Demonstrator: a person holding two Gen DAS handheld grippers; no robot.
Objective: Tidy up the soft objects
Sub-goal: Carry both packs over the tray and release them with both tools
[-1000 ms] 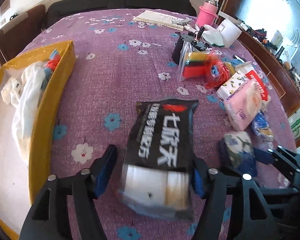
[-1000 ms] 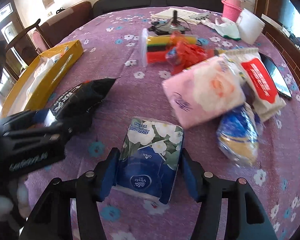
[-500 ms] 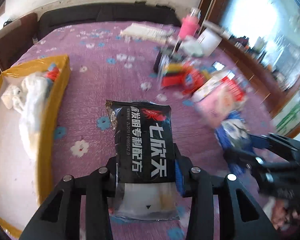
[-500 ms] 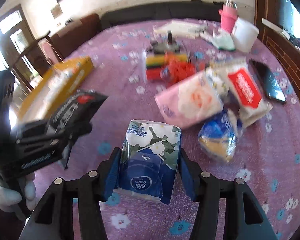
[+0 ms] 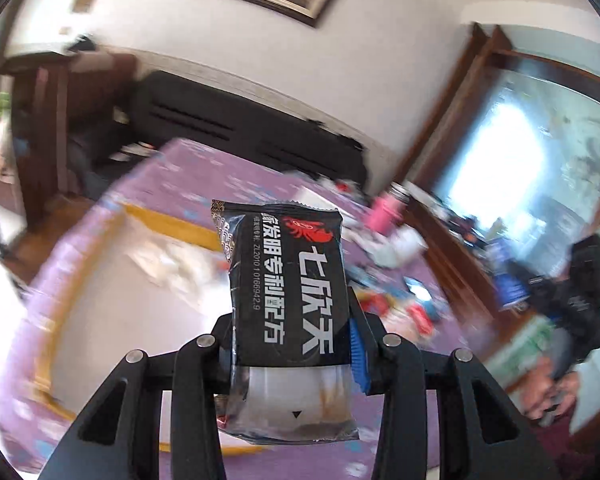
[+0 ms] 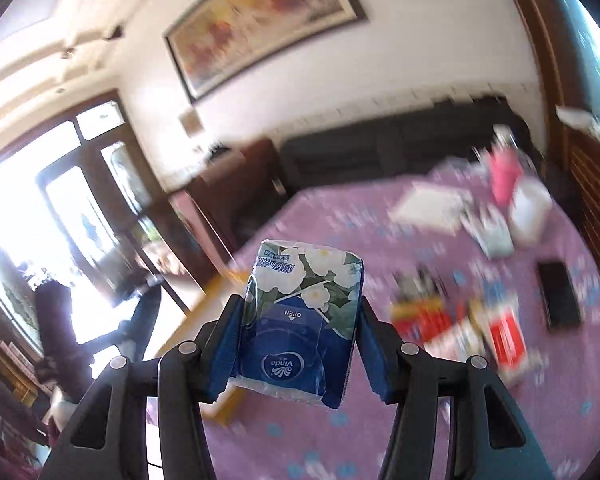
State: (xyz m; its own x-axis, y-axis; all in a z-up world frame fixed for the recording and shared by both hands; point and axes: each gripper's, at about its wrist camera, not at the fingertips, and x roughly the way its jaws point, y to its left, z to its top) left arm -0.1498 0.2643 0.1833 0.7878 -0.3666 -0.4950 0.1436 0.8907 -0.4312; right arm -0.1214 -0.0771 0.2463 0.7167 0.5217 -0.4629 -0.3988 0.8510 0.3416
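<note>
While my left tongs point(image 5: 292, 344) pinch the black sachet pack point(image 5: 288, 280) at its lower half, mid-frame above the yellow tray point(image 5: 172, 220), my right tongs point(image 6: 296, 344) clamp the Vinda tissue pack point(image 6: 300, 320) at centre, high over the purple-clothed desk point(image 6: 380, 216). Both packs are slick film over soft filling; I judge a quick swing could slide either one out short of the tray.

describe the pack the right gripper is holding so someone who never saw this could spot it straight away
Above the purple flowered tablecloth, look at the right gripper in the foreground of its own wrist view. Clamped between its blue pads is a soft tissue pack, blue at the bottom with white flowers and green leaves on top. Its small OPEN flap and round Vinda logo separate it from the black packet in the left gripper.
</note>
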